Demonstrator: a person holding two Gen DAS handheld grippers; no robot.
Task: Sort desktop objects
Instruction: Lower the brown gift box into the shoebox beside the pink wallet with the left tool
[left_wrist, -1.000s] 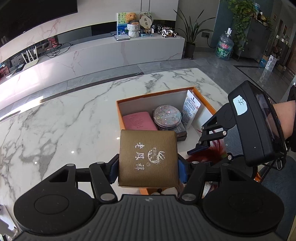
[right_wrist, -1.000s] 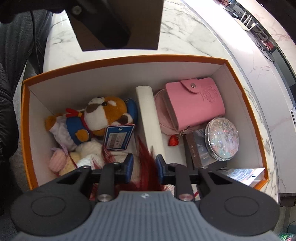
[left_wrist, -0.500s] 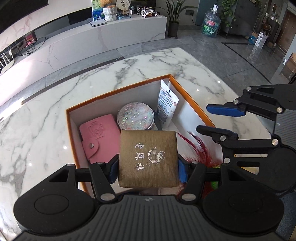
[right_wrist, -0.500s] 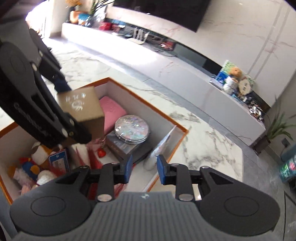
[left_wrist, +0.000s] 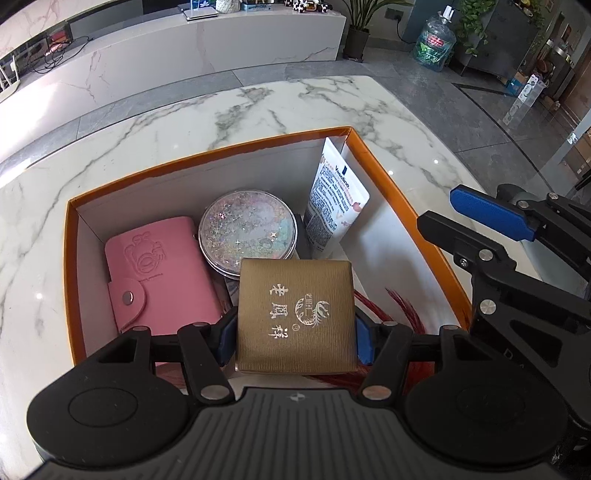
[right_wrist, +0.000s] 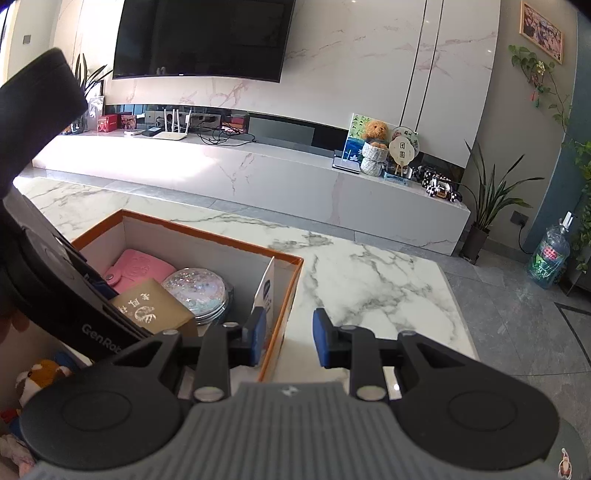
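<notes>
Left hand-held gripper (left_wrist: 295, 332) grasps the gold box (left_wrist: 295, 314) by its two sides, pads pressed on. Since a second ago it has come forward and down: then the gold box hung short of the orange box (left_wrist: 388, 192), now it hangs inside the rim, over the compartment with the pink wallet (left_wrist: 159, 273), glitter compact (left_wrist: 247, 229) and tube (left_wrist: 336, 195). It overlaps the near edge of the compact; contact cannot be told.

Right hand-held gripper (right_wrist: 284, 339) is empty, jaws apart. A second ago it pointed into the orange box at the red feather (left_wrist: 402, 310); now it is outside, facing the worktop (right_wrist: 369, 273) and room.

Judgement: feather is placed; gold box is close to set-down, release not yet done.
</notes>
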